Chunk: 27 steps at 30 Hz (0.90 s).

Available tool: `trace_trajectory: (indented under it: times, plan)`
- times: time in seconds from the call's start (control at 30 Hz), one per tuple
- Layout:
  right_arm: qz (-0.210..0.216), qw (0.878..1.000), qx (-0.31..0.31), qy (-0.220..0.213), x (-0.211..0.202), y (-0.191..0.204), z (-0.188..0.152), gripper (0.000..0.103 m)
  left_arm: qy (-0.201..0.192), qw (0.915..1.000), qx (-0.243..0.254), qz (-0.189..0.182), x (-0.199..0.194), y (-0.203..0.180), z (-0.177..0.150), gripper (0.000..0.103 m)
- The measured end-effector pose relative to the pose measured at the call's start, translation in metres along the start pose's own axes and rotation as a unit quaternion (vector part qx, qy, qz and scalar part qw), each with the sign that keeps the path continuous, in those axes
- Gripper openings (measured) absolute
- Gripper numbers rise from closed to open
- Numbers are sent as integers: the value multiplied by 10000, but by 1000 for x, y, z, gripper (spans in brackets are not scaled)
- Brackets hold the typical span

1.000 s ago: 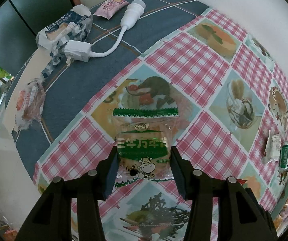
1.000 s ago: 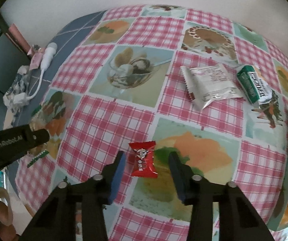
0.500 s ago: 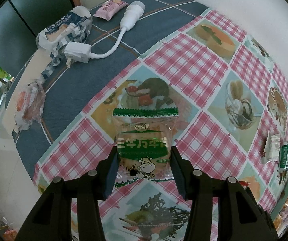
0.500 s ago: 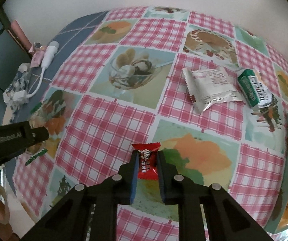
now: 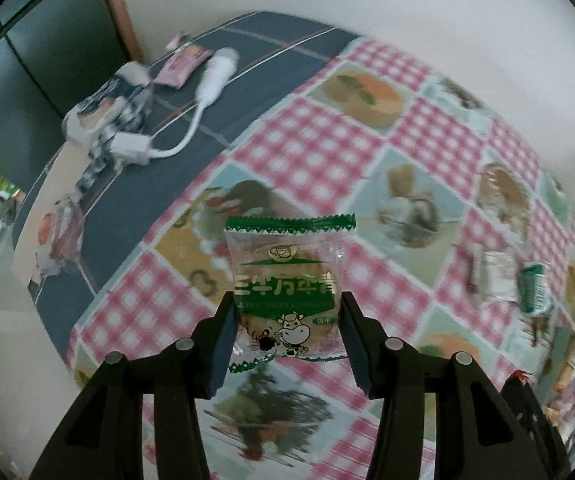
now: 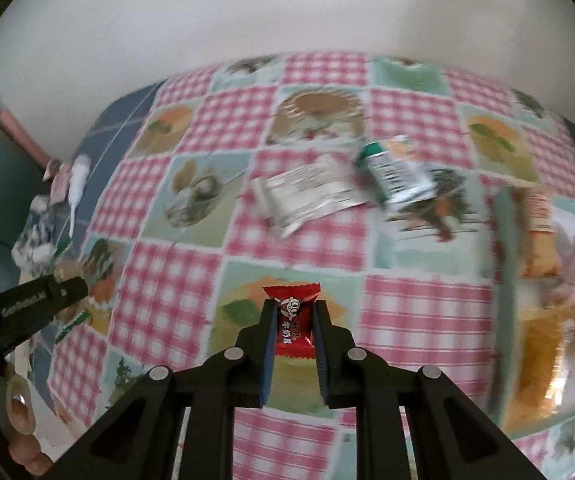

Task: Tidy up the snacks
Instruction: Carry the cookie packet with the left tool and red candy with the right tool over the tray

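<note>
Both grippers held snacks above the table (image 5: 319,148).
Left gripper (image 5: 287,320) jaws clamped on a green-edged biscuit packet (image 5: 287,280); right gripper (image 6: 293,326) jaws pinched narrow on a red candy (image 6: 292,320), both clear of the checked cloth.

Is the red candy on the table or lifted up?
Lifted, it seems. The right gripper is shut on the red candy, and the tablecloth behind is blurred.

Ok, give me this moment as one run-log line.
left gripper: shut on green biscuit packet | right gripper: shut on red candy | on table: silver packet, green packet
</note>
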State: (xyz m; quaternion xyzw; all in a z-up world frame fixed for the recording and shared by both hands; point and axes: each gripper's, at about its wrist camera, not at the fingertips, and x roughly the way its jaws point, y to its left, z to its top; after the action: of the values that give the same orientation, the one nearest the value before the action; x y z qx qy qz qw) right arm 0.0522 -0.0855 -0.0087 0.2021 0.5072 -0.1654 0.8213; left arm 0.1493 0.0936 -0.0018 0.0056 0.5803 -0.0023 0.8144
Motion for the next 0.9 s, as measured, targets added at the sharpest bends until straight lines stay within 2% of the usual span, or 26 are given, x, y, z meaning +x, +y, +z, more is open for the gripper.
trace_trajectory:
  times: [0.2, 0.4, 0.53, 0.73, 0.9]
  plan:
    - [-280, 9986, 369, -264, -31, -41, 7, 18, -231, 9985, 470, -188, -24, -41, -10, 51]
    - [-339, 9942, 900, -484, -59, -95, 9, 18, -384, 9934, 997, -426, -43, -83, -26, 51]
    - [-578, 9897, 1171, -594, -74, -130, 6, 18, -410, 9899, 1225, -576, -52, -105, -39, 51]
    - [-530, 9795, 1827, -655, -89, -187, -4, 18, -414, 9836, 1591, -748, -64, -142, -57, 51]
    - [-660, 9704, 2217, -694, -100, -230, -12, 18, -477, 9754, 1998, -797, -76, -175, -78, 51]
